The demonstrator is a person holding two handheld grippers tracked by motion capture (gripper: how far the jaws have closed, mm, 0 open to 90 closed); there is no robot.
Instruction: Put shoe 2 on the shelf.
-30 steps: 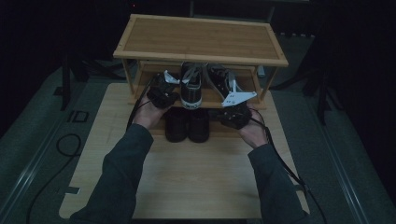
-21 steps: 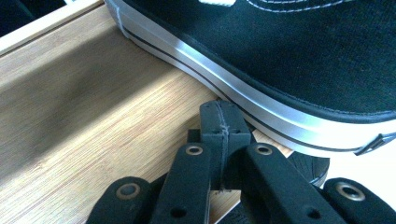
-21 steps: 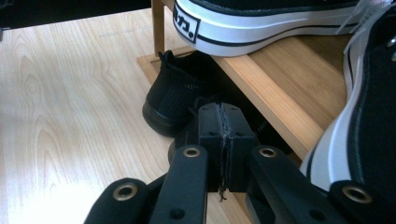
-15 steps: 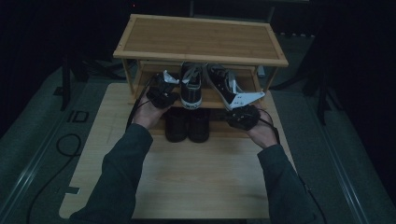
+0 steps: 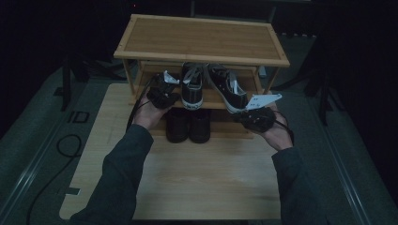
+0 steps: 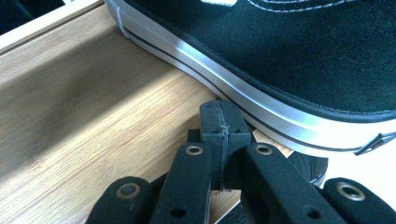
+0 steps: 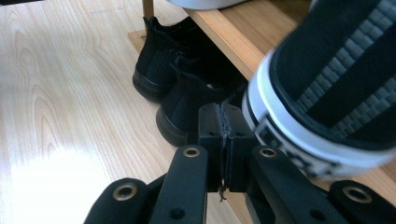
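- Left gripper (image 6: 219,122) jaws pressed together, holding nothing; left sneaker (image 6: 299,60) just beyond fingertips, sole touching them, on rack shelf (image 6: 93,107).
- Right gripper (image 7: 223,122) likewise closed, empty; tilted right sneaker (image 7: 327,84) heel just right of fingertips.
- Risk: further nudge tips overhanging sneaker off shelf onto black boots (image 7: 173,79) below.

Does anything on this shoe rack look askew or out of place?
Yes. On the rack's middle shelf, the right sneaker sits angled, its heel hanging past the shelf's front edge beside the shut right gripper, while the left sneaker sits straight. The black boots below stand neatly paired.
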